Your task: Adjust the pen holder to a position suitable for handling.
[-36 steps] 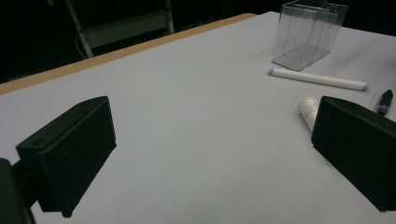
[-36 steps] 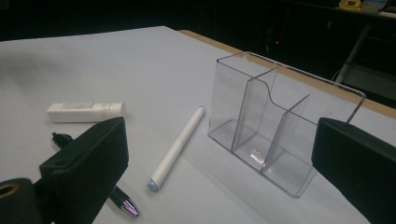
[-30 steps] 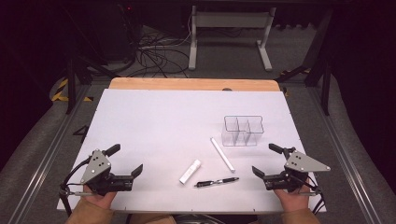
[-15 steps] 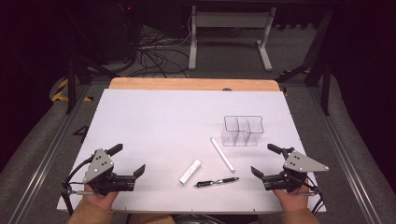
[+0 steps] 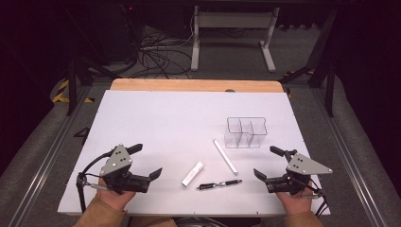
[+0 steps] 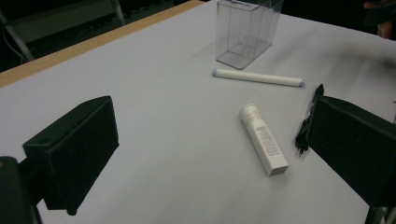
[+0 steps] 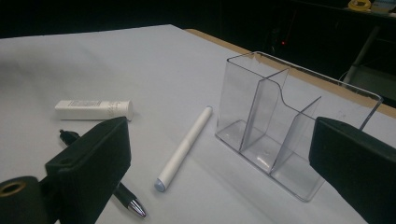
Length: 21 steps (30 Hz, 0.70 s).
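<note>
White tube (image 6: 264,139) bears fine print, too small to read.

White table (image 5: 156,123) showing a tan wooden far edge; clear organizer (image 5: 246,132); white marker (image 5: 225,156) wearing pale blue ends; white tube (image 5: 192,174) carrying grey print; black pen (image 5: 219,184); black-jawed grippers.

White table (image 5: 156,118); cables (image 5: 156,52) beyond.
</note>
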### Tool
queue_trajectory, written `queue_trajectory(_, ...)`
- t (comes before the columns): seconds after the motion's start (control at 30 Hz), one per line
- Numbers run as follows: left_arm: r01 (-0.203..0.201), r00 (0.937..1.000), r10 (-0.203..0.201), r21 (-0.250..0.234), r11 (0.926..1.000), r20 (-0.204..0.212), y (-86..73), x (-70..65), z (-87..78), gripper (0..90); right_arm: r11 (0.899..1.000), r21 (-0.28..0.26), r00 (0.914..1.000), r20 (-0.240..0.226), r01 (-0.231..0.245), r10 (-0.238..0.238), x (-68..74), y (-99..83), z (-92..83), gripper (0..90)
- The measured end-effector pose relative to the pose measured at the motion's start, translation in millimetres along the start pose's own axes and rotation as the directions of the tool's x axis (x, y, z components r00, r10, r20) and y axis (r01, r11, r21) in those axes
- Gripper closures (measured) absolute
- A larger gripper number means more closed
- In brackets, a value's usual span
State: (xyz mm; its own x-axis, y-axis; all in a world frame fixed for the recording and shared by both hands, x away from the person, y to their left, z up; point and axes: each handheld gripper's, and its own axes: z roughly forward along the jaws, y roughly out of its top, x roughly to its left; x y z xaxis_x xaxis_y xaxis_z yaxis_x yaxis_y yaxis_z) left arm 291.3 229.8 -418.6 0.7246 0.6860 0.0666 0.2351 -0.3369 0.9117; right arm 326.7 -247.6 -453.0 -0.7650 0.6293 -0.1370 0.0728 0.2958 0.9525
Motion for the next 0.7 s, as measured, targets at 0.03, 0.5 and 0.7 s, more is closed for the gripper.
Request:
queue_trajectory(0.03,-0.022,0.9996,0.021,0.016,0.9996,0.019,6.3,-5.1,7.1,3.3,1.0,-0.001,1.0,-0.001,0.001,-0.001,0.1,0.0,-0.3,6.0)
queue_trajectory(0.5,-0.059,0.9876,0.05,0.052,0.9969,0.149,34.7,-25.7,45.0,6.2,1.0,0.0,0.9999,-0.011,0.008,-0.008,0.6,-0.9,0.7,6.2)
queue_trajectory(0.7,-0.017,0.9838,0.008,0.049,0.9987,0.179,36.0,-26.3,48.3,6.3,1.0,0.002,0.9998,-0.018,0.008,-0.008,0.7,-1.8,1.3,6.2)
